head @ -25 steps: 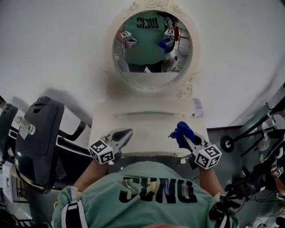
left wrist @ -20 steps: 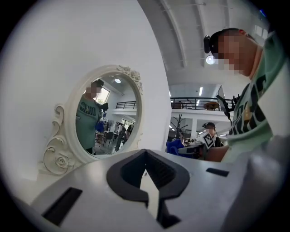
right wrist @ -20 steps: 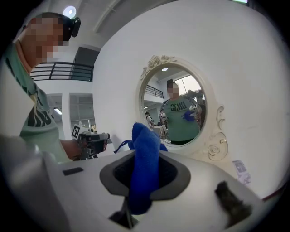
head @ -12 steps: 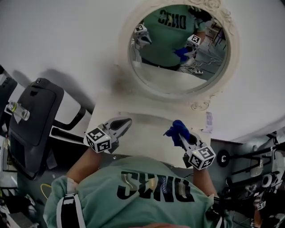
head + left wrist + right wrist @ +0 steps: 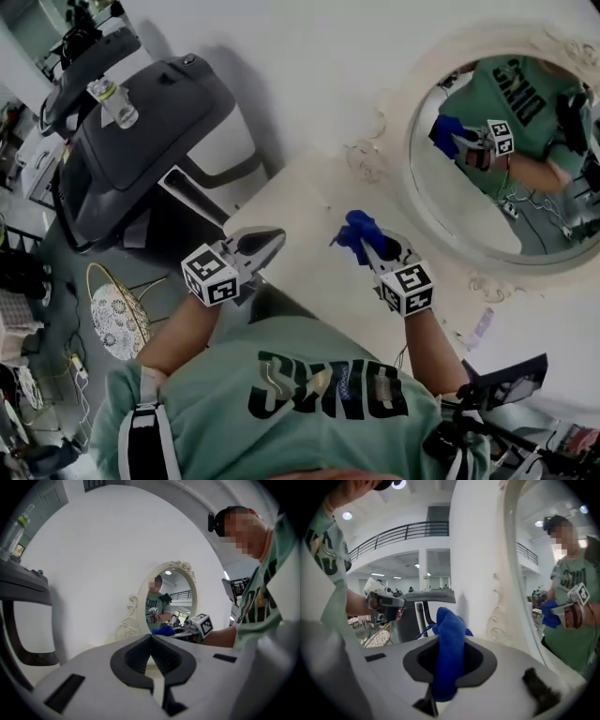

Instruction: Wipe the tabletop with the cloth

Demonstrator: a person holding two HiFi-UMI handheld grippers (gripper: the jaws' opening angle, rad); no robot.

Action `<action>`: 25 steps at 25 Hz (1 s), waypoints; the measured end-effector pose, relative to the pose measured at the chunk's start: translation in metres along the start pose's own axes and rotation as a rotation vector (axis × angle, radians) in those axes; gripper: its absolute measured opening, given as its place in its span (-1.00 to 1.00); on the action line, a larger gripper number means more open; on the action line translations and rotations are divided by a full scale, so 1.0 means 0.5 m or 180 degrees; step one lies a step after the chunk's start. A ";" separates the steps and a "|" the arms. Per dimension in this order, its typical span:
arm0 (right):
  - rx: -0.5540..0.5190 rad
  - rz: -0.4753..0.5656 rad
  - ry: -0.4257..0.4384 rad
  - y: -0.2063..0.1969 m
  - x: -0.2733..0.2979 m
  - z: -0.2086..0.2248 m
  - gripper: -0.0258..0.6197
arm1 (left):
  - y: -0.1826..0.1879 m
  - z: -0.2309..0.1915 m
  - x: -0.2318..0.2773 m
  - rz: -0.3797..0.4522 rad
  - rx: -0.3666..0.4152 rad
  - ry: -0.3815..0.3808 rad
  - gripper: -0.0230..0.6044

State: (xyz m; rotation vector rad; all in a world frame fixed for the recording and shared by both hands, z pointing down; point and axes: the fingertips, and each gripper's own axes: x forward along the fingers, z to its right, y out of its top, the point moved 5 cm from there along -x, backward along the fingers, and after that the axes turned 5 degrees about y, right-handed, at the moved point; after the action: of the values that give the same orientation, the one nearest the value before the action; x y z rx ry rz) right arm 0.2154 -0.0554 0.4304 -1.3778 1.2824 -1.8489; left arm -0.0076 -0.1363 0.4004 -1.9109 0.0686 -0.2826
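The right gripper (image 5: 367, 246) is holding the blue cloth (image 5: 359, 228) over the cream tabletop (image 5: 300, 211).
Its fingers (image 5: 477, 662) are pinching the cloth between them, and a bunched fold is sticking out past the tips; whether the cloth is touching the tabletop cannot be told. The left gripper (image 5: 265, 242) is hovering at the tabletop's near edge, well apart from the right one, with its fingers (image 5: 135, 657) pressed together tip to tip and nothing between them. Both grippers are pointing away from the person toward the white wall. A round mirror (image 5: 459, 202) in an ornate frame is standing at the tabletop's far right and reflecting the person with the cloth. A grey machine (image 5: 141, 122) is standing to the left with a bottle (image 5: 113, 101) on it.
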 end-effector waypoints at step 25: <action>-0.1109 -0.3774 -0.0938 -0.116 0.932 0.366 -0.72 | -0.138 -0.384 -0.475 0.0057 -0.0636 0.1320 -0.91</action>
State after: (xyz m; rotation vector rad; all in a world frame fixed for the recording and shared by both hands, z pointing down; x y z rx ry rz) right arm 0.2219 -0.4804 0.7013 -2.8841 0.6299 -1.9355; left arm -0.2882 -0.2445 0.4887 -2.0196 0.4033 -0.6778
